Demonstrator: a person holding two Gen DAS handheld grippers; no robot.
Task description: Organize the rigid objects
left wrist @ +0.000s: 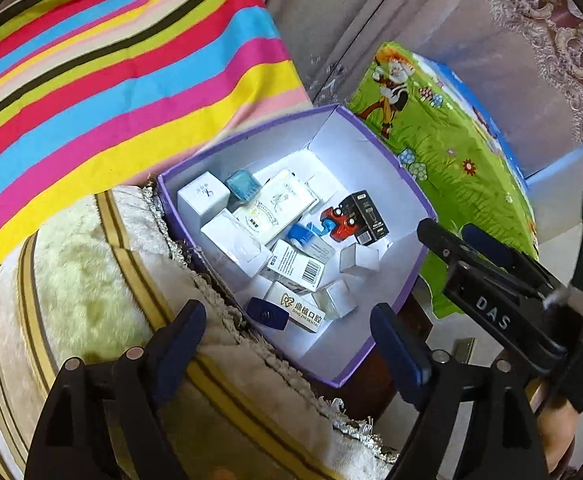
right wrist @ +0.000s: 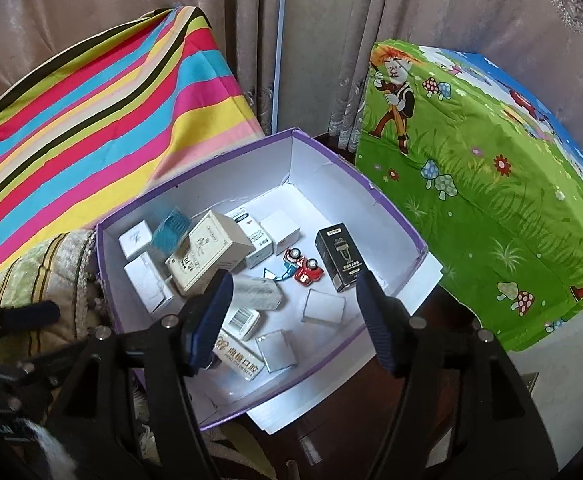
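A purple box with a white inside holds several small cartons. Among them are a cream carton, a teal box, a black carton, a red toy car and a white dental carton. My left gripper hangs open above the box's near corner. My right gripper hangs open over the box's near side. Nothing sits between either pair of fingers.
The box rests on a dark wooden stand, partly against a cream plush cushion. A striped cloth lies behind on the left. A green cartoon-print cover drapes something on the right. Curtains hang behind.
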